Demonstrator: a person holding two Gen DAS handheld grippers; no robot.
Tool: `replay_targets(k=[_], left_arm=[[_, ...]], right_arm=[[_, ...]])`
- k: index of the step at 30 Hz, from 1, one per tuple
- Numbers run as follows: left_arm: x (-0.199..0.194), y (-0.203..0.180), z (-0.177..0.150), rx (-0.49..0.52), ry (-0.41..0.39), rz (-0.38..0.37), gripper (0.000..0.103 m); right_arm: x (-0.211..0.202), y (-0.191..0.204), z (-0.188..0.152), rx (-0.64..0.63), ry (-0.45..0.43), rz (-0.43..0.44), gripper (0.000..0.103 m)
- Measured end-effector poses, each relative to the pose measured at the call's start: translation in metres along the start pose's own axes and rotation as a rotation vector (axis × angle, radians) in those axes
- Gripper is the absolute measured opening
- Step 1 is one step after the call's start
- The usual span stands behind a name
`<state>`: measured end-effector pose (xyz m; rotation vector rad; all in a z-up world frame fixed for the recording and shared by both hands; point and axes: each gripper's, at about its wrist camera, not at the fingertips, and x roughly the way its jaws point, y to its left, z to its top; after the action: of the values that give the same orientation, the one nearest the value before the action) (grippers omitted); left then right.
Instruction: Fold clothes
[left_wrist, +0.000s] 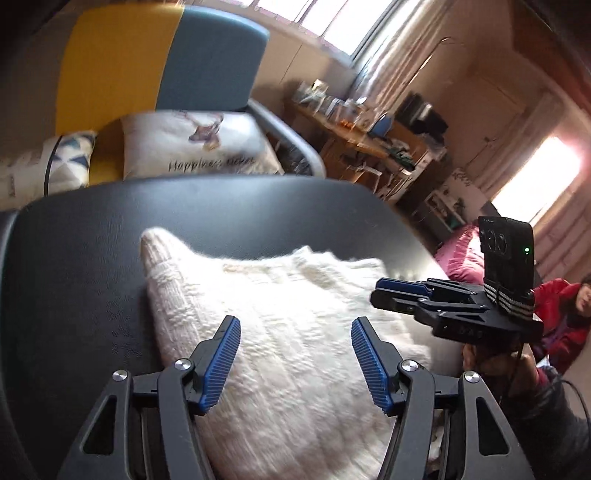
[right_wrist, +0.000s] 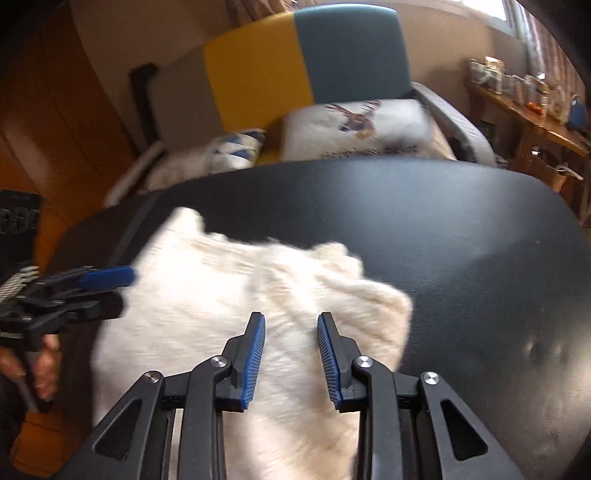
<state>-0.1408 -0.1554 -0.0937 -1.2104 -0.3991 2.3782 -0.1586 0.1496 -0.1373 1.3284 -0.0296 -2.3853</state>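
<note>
A white knitted sweater (left_wrist: 280, 317) (right_wrist: 221, 306) lies in a rumpled, partly folded heap on the black table (left_wrist: 92, 258) (right_wrist: 461, 258). My left gripper (left_wrist: 295, 326) hovers over the sweater's near part, jaws wide apart, with nothing between the blue pads (left_wrist: 225, 354). My right gripper (right_wrist: 291, 323) stands above the sweater's right portion, jaws narrower but apart, pads clear of the knit. In the left wrist view the right gripper (left_wrist: 382, 291) shows side-on over the sweater's right edge. In the right wrist view the left gripper (right_wrist: 122, 280) shows at the sweater's left edge, a hand below it.
Behind the table stands a yellow and blue sofa (left_wrist: 166, 55) (right_wrist: 303, 59) with a deer-print cushion (left_wrist: 199, 144) (right_wrist: 365, 125). A cluttered wooden desk (left_wrist: 365, 136) is at the back right. A person in a red jacket (left_wrist: 561, 306) sits at the far right.
</note>
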Motion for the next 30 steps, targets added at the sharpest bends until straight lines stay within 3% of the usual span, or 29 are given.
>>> replay_targets(k=[6,12,17,20,22,24,30], left_arm=[[0.029,0.009,-0.012,-0.027,0.065,0.029,0.063],[0.027,-0.005,-0.023,0.023,0.027,0.097,0.064],[-0.009,0.014,-0.019,-0.143,-0.053,0.020,0.068],[-0.035,0.032,-0.027,-0.200,-0.092,0.036,0.073],[-0.046,0.045,-0.037,-0.236,-0.088,0.032,0.075],[-0.053,0.056,-0.047,-0.262,-0.073,0.023,0.076],[-0.051,0.071,-0.070,-0.362,-0.029,-0.026,0.077]], right_arm=[[0.015,-0.037,-0.024,0.128,-0.011,0.055,0.028],[0.014,-0.038,-0.022,0.132,-0.011,0.063,0.028],[-0.011,-0.054,-0.017,0.232,-0.040,0.177,0.031],[-0.039,-0.071,-0.026,0.319,-0.092,0.286,0.050],[-0.051,-0.078,-0.039,0.354,-0.076,0.343,0.072],[-0.055,-0.082,-0.054,0.385,-0.036,0.381,0.083],[-0.040,-0.085,-0.084,0.477,0.097,0.466,0.083]])
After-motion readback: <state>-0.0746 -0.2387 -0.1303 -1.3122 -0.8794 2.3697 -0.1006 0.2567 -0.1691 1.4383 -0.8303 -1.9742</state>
